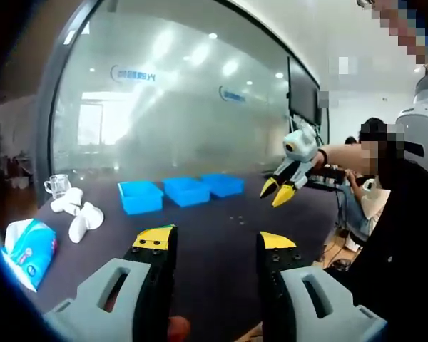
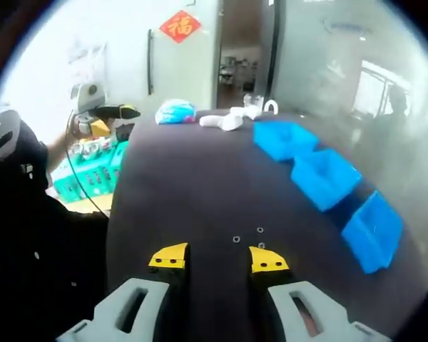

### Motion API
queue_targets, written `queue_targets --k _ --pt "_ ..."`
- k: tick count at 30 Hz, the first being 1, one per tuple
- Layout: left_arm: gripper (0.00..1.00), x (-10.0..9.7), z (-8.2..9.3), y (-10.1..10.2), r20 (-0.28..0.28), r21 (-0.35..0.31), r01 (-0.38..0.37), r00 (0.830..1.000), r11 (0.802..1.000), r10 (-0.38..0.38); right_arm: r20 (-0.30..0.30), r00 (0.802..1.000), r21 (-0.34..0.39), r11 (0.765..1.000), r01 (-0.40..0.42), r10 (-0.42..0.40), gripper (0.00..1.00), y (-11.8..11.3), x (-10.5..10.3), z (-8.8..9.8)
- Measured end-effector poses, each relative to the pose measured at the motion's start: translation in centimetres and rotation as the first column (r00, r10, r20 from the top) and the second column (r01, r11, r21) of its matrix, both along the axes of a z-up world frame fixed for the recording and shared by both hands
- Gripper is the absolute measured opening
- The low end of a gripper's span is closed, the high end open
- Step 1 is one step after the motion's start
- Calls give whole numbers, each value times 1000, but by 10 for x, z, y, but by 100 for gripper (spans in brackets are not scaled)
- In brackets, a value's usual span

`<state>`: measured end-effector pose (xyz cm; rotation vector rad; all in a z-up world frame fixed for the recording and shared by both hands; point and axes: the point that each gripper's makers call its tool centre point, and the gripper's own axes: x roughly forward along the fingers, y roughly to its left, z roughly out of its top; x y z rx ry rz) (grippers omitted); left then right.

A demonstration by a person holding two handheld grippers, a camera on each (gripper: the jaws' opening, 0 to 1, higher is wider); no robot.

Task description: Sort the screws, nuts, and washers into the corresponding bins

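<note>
Dark tabletop (image 1: pixel 221 242), matte, running across both views. Left gripper (image 1: pixel 217 241): grey body, black jaws with yellow tips, seen from behind in the left gripper view; jaws stand well apart with nothing between them, held above the near part of the table. Right gripper (image 2: pixel 218 258): same make, seen in the right gripper view; jaws parted, empty, hovering over the table just short of the small parts. In the left gripper view the right gripper also appears at the right, lifted above the table with its yellow tips pointing down and close together. Three blue bins: in the left gripper view they sit in a row at the far side of the table, the first bin (image 1: pixel 140 196) nearest the cups, the middle bin (image 1: pixel 186 190) beside it, the third bin (image 1: pixel 222 184) at the far end; nothing can be made out inside them from here. Small metal parts (image 2: pixel 247 234), ring-shaped, too small to tell washers from nuts, lie loose on the table just ahead of the right gripper's jaws and well apart from the bins. White cups (image 1: pixel 78 212), several, tipped over in a cluster. Clear glass mug (image 1: pixel 58 185), upright, beside them. Tissue pack (image 1: pixel 28 251), blue and white, at the near table edge.
</note>
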<state>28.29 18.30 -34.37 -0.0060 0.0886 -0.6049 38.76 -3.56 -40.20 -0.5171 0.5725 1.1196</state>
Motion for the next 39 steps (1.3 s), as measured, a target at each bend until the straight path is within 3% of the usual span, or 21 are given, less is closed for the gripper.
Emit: queue_targets --k 10,18,39 --pt "43 0 -6 4 -17 0 -11 1000 1000 11 -45 997 -122 990 -72 67 24 18 17 -24" --pt "43 -1 -6 2 -17 -4 -13 1000 1000 13 -95 990 -222 967 -123 104 22 21 18 -51" --pt "43 -2 -9 7 -25 -8 -36 999 999 36 -177 973 -319 926 -200 149 12 32 25 -64"
